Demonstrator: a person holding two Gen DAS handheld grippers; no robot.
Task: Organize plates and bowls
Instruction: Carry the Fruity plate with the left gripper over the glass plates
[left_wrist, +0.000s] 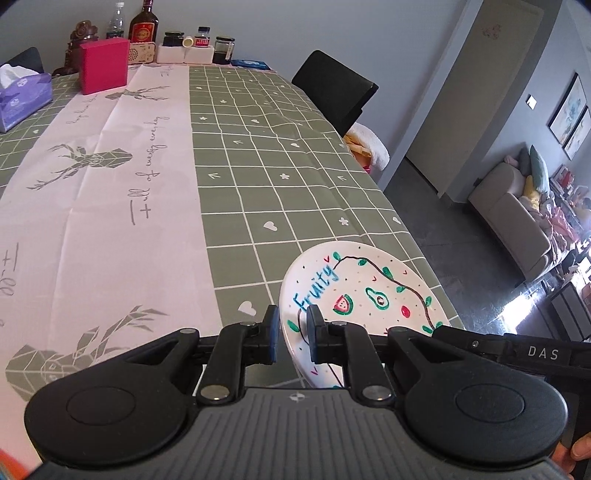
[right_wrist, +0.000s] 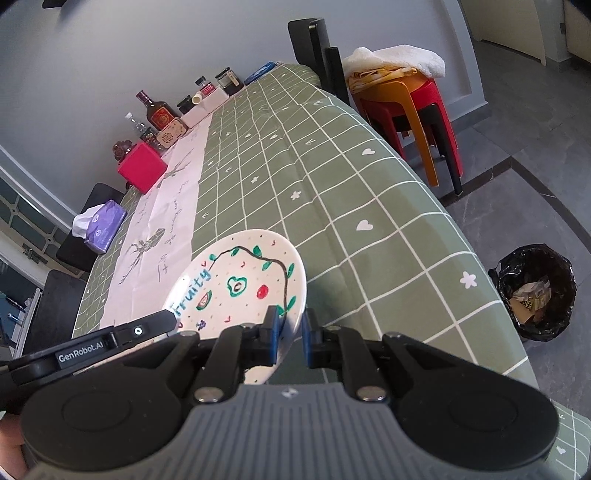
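Note:
A white plate (left_wrist: 364, 291) painted with "Fruity", a watermelon, an avocado and green leaves is held tilted above the green checked tablecloth (left_wrist: 280, 158). My left gripper (left_wrist: 293, 332) is shut on the plate's left rim. My right gripper (right_wrist: 290, 330) is shut on the opposite rim of the same plate (right_wrist: 240, 284). Each gripper's body shows in the other's view. No bowls are in view.
At the table's far end stand a red box (left_wrist: 104, 65), bottles and jars (left_wrist: 143, 27) and a purple tissue pack (left_wrist: 22, 98). A black chair (left_wrist: 334, 90) and stacked plastic stools (right_wrist: 417, 99) stand beside the table. A black bin (right_wrist: 535, 291) is on the floor.

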